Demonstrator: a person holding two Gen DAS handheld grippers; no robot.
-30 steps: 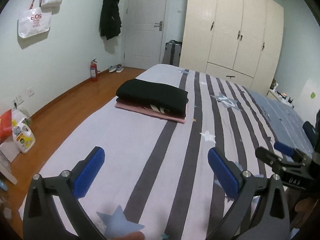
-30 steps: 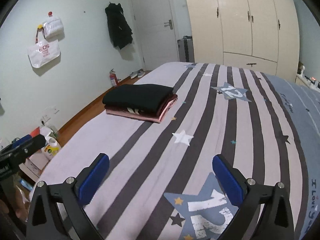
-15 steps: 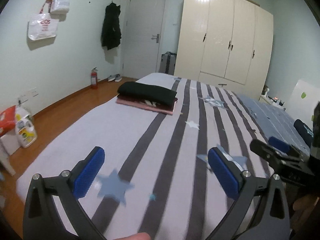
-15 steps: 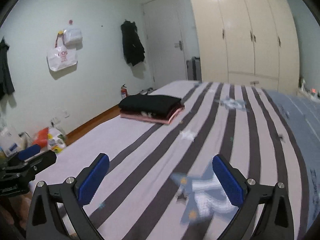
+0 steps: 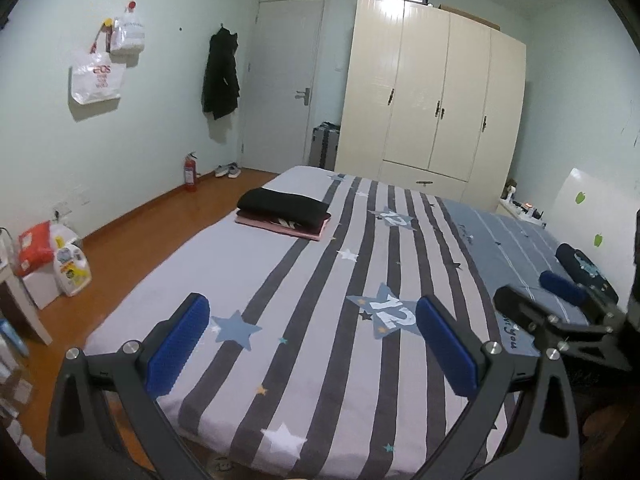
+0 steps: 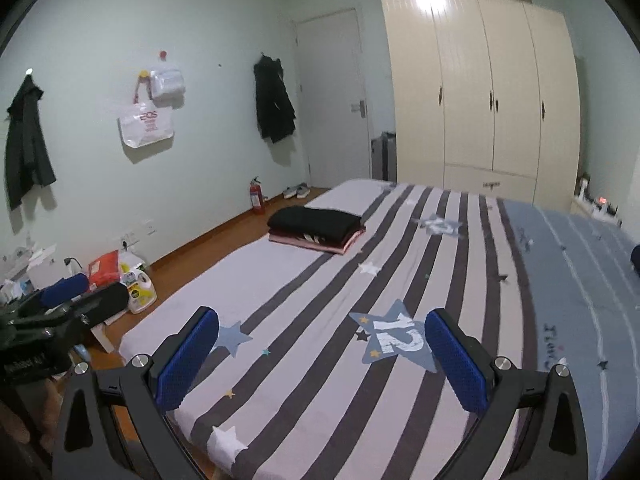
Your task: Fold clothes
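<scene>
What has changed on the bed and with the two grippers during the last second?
Both grippers drew back from the bed and tilted up, so more of the room shows. The left gripper and right gripper stayed open and empty. The folded pile did not move.

Empty, wide-spread left tool (image 5: 312, 348) above striped bed (image 5: 320, 280), folded stack (image 5: 285, 213) beyond
</scene>
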